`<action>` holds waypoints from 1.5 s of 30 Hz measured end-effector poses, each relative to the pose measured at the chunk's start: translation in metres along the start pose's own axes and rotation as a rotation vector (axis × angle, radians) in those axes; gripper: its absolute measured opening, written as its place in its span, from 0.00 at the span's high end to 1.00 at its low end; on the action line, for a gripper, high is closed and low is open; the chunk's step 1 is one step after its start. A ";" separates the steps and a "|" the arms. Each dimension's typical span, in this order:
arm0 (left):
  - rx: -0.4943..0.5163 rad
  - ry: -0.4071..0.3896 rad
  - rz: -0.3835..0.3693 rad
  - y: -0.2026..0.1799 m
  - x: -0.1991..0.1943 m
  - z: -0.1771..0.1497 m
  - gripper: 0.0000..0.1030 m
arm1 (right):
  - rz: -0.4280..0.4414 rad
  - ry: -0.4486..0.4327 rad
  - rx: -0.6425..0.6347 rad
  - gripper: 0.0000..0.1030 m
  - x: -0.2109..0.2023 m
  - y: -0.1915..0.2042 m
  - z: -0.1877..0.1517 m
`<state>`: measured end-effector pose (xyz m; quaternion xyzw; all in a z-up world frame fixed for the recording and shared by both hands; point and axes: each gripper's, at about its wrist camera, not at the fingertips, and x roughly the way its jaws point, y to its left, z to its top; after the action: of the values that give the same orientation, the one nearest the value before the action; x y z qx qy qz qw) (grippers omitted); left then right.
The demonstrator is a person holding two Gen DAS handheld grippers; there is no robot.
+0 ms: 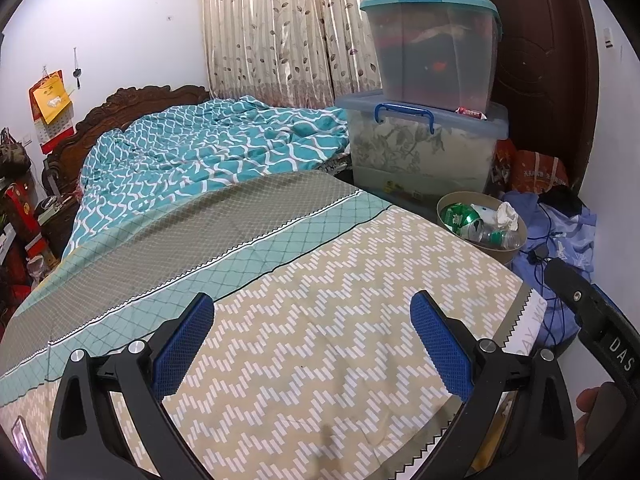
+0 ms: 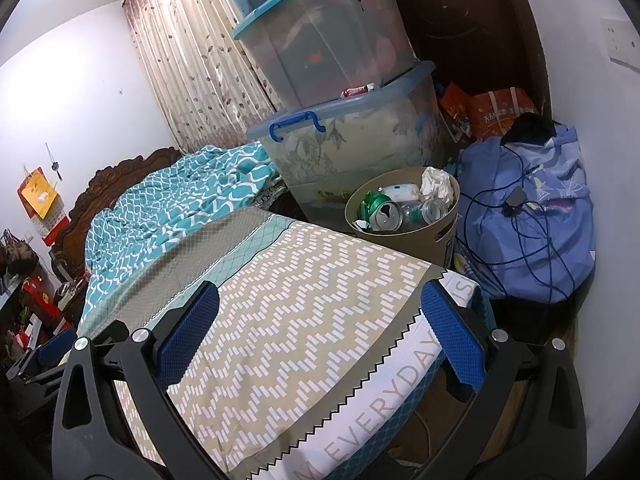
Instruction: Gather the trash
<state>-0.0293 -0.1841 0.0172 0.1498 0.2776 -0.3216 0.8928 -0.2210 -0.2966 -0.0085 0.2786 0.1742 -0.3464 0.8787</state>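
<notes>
At the far left of both views, a yellow and red calendar (image 1: 50, 100) hangs on the white wall, above a carved wooden headboard (image 1: 132, 102). A teal and white quilt (image 1: 208, 148) lies rumpled across the upper left of the bed, and the bedsheet (image 1: 320, 344), beige with white zigzags, fills the lower middle of each frame.

The left gripper (image 1: 314, 344) hangs over that sheet with its blue pads wide apart and nothing between them. The right gripper (image 2: 322, 336) is over the bed's corner, its pads also spread wide and empty; its right finger hangs past the sheet's white lettered edge.

A leaf-print curtain (image 1: 280, 28) hangs at the upper middle. To its right, clear storage boxes (image 1: 428, 140) are stacked, the lowest with a blue handle, in front of a dark brown door (image 1: 540, 60).

The trash sits in a tan waste bin (image 2: 444, 240) on the floor just beside the bed's far right corner, right of centre in both views. Inside it are a green can (image 2: 380, 210), a plastic bottle (image 2: 424, 210) and crumpled paper (image 2: 436, 184).

Right of the bin, a blue cloth bundle (image 2: 536, 236) has dark cables draped over it, with an orange bag (image 2: 496, 110) behind it. A fingertip (image 1: 588, 398) shows at the left wrist view's lower right edge.
</notes>
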 end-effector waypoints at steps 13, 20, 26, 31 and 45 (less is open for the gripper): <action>0.020 0.009 -0.016 -0.004 0.002 -0.001 0.08 | 0.002 0.009 -0.005 0.03 0.003 0.000 0.002; 0.029 0.020 -0.035 -0.005 0.004 -0.002 0.08 | 0.004 0.005 -0.012 0.03 0.004 0.001 0.003; 0.022 0.026 -0.039 -0.004 0.004 -0.002 0.08 | 0.004 0.009 -0.013 0.03 0.005 0.002 0.003; 0.021 0.029 -0.041 -0.003 0.004 -0.002 0.08 | 0.005 0.016 -0.013 0.03 0.005 0.002 0.003; 0.027 0.040 -0.033 -0.004 0.004 -0.004 0.08 | 0.007 0.019 0.006 0.03 0.007 -0.003 0.000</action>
<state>-0.0312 -0.1870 0.0110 0.1638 0.2932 -0.3369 0.8796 -0.2183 -0.3017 -0.0125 0.2849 0.1804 -0.3414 0.8774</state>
